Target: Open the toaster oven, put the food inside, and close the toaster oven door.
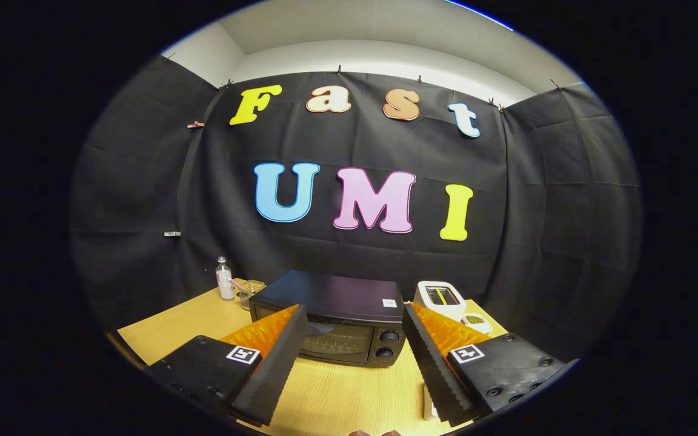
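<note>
Nearest to us the gripper (354, 315) hangs above the wooden table (349, 393) with its two fingers (276, 357) spread wide apart, nothing held between them — each carries a small square marker on its upper face. Just ahead of the fingers, and framed between their tips, we see the toaster oven (334, 321): a low black box with a flat, slightly glossy top and a small white sticker near its rear right corner. Its door is closed; the dark glass window shows faint rack lines behind it, and two round black knobs sit one above the other on the panel to the right of the window. We cannot make out a handle clearly — the left finger covers part of the door.

Beyond the oven on the left stands a small clear bottle (224, 280) with a pale label, and just beside it a glass jar (249, 293) with something pinkish poking out. On the oven's right a white toaster (440, 298) sits at the table's far edge, and near it a small white dish (476, 321) holds something greenish. By the right finger a pale object (426, 404) lies on the table, mostly hidden.
</note>
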### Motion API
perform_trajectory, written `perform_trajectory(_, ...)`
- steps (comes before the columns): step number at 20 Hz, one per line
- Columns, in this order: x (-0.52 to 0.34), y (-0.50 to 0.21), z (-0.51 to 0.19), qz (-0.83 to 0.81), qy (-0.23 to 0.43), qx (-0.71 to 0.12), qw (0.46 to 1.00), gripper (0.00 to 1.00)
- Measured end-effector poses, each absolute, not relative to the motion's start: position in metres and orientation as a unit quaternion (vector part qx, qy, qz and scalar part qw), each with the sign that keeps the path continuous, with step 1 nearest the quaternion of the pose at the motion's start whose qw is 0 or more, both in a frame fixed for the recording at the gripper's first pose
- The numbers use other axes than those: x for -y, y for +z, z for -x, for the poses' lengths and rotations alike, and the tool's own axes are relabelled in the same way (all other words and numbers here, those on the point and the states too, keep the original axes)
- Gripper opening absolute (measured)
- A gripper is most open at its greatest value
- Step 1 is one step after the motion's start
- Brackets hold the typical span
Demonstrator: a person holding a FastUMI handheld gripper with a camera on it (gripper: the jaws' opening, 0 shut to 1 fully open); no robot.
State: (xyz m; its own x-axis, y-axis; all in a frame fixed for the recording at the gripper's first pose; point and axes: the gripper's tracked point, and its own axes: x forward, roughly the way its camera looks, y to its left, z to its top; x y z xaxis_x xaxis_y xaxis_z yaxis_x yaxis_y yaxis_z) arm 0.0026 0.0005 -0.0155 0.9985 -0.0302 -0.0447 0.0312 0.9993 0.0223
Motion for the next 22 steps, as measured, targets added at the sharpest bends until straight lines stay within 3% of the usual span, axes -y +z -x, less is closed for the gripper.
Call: perform_trajectory(22, -0.008, -0.053, -0.090, -0.055, -0.046, -0.093, 0.993, 0.97)
